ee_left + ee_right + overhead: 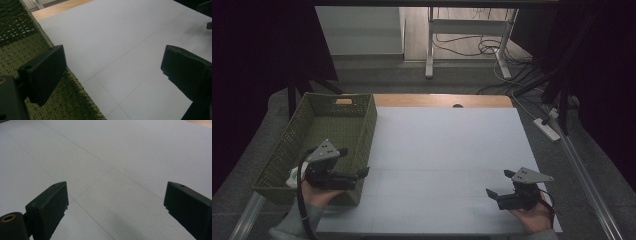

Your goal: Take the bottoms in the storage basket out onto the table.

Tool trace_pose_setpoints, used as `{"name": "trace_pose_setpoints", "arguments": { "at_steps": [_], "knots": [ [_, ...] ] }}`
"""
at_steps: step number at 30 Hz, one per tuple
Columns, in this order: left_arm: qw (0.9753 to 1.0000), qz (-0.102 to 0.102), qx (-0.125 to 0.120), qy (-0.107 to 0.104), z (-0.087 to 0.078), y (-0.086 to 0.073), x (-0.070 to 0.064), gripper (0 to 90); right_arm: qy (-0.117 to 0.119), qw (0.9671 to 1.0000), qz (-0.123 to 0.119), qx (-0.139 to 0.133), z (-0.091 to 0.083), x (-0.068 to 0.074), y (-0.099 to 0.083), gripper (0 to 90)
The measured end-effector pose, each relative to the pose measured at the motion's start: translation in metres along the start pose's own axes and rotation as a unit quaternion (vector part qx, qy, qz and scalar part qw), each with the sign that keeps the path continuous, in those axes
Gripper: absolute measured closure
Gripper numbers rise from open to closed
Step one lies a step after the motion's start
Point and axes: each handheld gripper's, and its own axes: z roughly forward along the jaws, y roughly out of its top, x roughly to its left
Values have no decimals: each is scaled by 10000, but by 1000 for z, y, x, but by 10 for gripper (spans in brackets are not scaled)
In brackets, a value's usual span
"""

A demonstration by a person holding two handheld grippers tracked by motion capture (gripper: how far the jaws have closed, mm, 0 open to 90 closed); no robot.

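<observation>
While the person's hands come in from the near edge of the table (447, 100), each one holds a gripper low over the white sheet (447, 160) that covers most of the tabletop. As the landmark, the green woven basket (297, 130) stands at the left side of that sheet, its long right wall running along the sheet's left edge. Over the basket's near right corner hangs the left gripper (353, 163), its jaws spread wide and holding nothing; its own view has one jaw over the basket's woven rim (82, 92) and the other over the white sheet (120, 45) just beside the basket. Something small and white (293, 176) lies inside the basket at its near end, just left of the left hand (319, 192), but what it is cannot be told. Well apart from the basket, near the sheet's near right corner, the right gripper (500, 183) sits low over the sheet, held by the right hand (532, 215). Its jaws also stand wide apart with nothing between them, and its own view looks along them at bare white sheet (120, 157) crossed by thin lines.
</observation>
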Motion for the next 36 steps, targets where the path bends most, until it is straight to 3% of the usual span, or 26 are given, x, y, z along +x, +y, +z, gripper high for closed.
{"name": "trace_pose_setpoints", "arguments": {
  "at_steps": [7, 18, 36],
  "knots": [
    [9999, -62, -63, -86, -2, 7, 5, 58, -19, 10000, 16, 2, 0, -1, -1, 58],
    [9999, -21, 2, 125, -7, 18, 19, 59, -39, 10000, 47, 46, 1, -1, -1, 58],
    [9987, -305, 226, 335, -5, 13, 49, 58, -52, 9999, 39, 80, 2, 0, -1, 59]
  ]
}}
